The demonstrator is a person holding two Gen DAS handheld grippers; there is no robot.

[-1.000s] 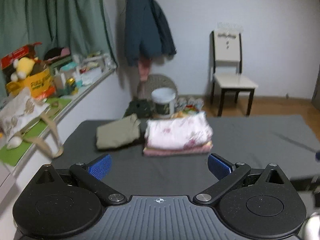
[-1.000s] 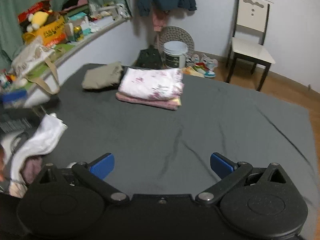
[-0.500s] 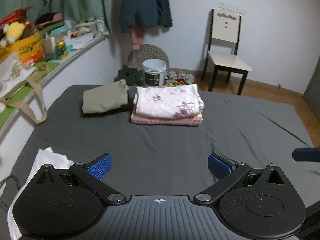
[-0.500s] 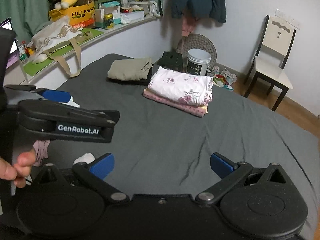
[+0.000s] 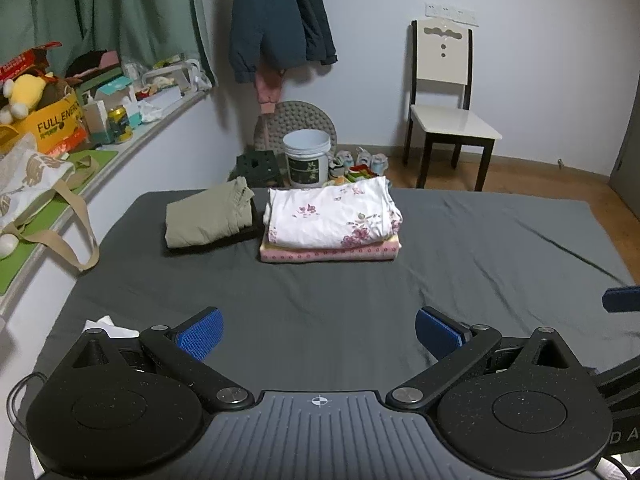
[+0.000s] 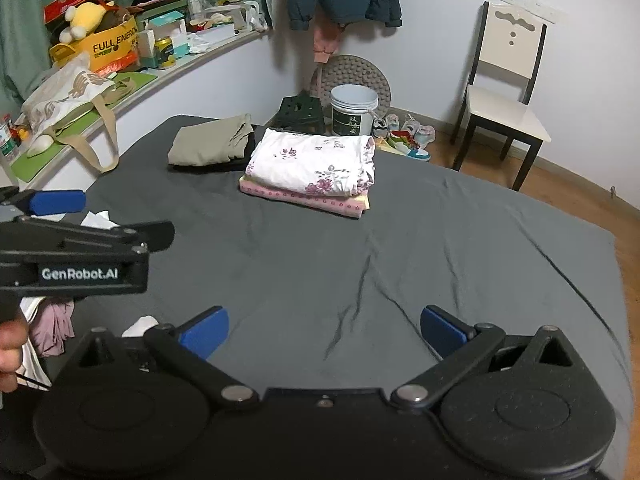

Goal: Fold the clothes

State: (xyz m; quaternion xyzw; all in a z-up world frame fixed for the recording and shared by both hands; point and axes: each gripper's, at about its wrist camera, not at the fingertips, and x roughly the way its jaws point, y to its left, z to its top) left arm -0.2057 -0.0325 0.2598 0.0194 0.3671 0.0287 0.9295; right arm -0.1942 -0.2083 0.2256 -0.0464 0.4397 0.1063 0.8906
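Left wrist view: left gripper (image 5: 318, 334) hangs over the grey bed (image 5: 480, 248), jaws wide and empty.
Done: floral stack (image 5: 330, 222) and olive garment (image 5: 208, 220) lie folded side by side at the far end.
Left: white cloth (image 5: 102, 326) by the near-left edge — seemingly unfolded.
Right wrist view: right gripper (image 6: 324, 332) has jaws wide, empty.
Containers: white bucket (image 6: 354, 116) on the floor, contents hidden; yellow box (image 6: 106, 46) holding a plush toy (image 6: 82, 16).
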